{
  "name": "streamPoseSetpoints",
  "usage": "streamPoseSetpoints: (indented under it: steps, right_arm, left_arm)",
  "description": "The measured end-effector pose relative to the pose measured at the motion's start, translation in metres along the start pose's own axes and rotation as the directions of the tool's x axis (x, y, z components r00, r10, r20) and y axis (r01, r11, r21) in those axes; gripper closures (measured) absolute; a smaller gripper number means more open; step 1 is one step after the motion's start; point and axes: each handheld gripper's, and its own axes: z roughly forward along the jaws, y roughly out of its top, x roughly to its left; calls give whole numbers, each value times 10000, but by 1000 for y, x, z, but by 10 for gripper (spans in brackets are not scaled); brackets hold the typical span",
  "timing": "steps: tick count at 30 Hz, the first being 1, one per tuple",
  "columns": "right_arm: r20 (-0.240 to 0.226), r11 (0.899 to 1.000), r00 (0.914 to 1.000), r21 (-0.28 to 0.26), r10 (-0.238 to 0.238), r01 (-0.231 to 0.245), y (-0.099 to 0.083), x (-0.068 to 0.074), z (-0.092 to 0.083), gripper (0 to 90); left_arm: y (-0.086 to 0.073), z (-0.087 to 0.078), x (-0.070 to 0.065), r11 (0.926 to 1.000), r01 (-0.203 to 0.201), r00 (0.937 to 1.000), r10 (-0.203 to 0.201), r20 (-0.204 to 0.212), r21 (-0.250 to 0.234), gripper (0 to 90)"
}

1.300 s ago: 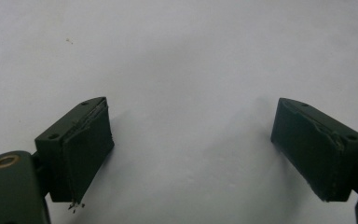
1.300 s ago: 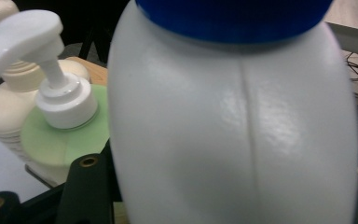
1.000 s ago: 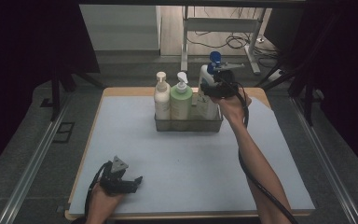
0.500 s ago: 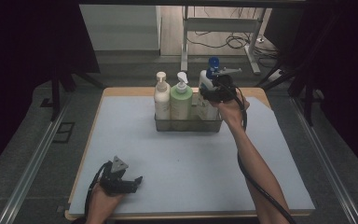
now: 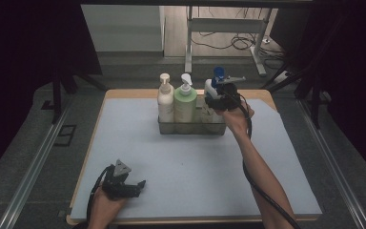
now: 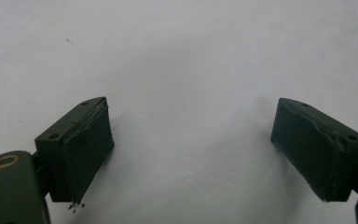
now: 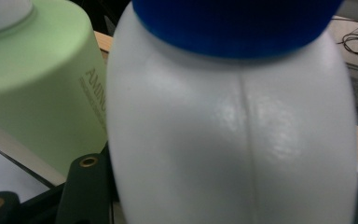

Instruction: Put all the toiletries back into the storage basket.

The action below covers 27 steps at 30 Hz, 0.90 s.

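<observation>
Gripping white bottle (image 7: 233, 140), right gripper (image 5: 218, 101), seemingly inside caddy (image 5: 190, 128)

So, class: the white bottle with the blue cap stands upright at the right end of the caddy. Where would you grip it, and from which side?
Grip the white bottle on its rounded body just below the blue cap, coming from the near right, as the right gripper does. The green bottle blocks its left, and the caddy wall hides its base.

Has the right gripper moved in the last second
Yes. The right gripper, holding the blue-capped bottle, has sunk toward the basket.
</observation>
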Motion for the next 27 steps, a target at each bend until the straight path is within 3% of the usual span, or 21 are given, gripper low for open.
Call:
streamPoseSetpoints:
  steps: [12, 22, 27]
  right_arm:
    - [-178, 9998, 9998, 212, -45, 49, -6, -3, 4, 393]
    - [-416, 9991, 9987, 320, 303, -290, -5, -6, 6, 347]
    - [-467, 9990, 9987, 416, 183, -163, -7, -9, 3, 335]
  left_arm:
    - [0, 0, 0, 10000, 14, 10000, -14, 6, -15, 120]
    - [0, 0, 0, 10000, 9, 10000, -9, 11, -8, 120]
    - [0, 0, 0, 10000, 8, 10000, -8, 8, -7, 120]
